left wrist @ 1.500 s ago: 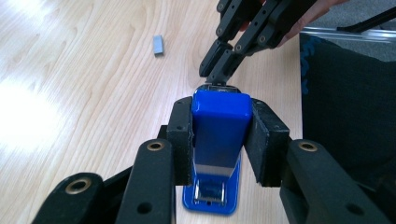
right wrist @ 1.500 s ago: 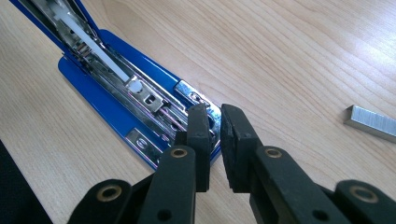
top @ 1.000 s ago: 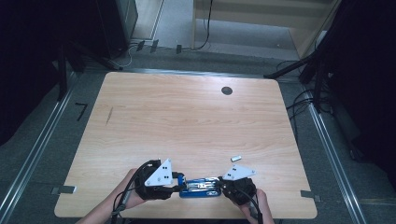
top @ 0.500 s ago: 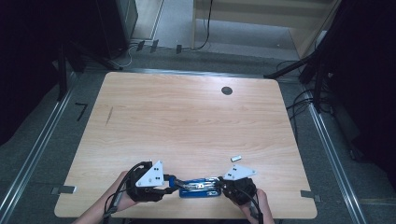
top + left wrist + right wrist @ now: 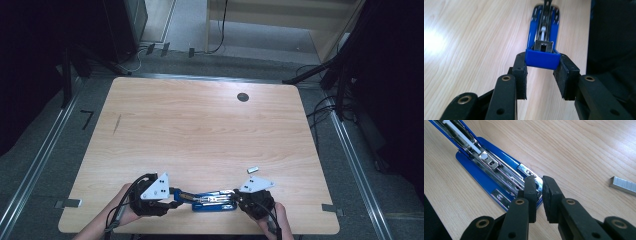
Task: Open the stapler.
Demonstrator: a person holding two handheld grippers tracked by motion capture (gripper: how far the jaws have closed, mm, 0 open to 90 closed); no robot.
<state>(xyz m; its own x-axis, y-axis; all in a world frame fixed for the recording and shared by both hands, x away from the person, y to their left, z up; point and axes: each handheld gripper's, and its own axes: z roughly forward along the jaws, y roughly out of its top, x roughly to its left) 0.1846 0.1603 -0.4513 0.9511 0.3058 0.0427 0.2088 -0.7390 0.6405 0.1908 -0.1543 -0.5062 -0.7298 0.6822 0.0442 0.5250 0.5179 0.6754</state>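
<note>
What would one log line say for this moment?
left gripper: shut on blue stapler | right gripper: pinching its front end | staple strip: loose on table

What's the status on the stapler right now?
Left tool clamped on blue stapler's top end. Right tool pinching its metal front. Staple strip lies apart, nothing blocking.

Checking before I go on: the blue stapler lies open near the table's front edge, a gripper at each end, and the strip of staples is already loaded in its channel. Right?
Not quite. The staples are not loaded: the strip lies on the table, apart from the stapler, as the right gripper view shows. The rest holds: the stapler lies open near the front edge, with the left gripper at one end and the right gripper at the other.
</note>
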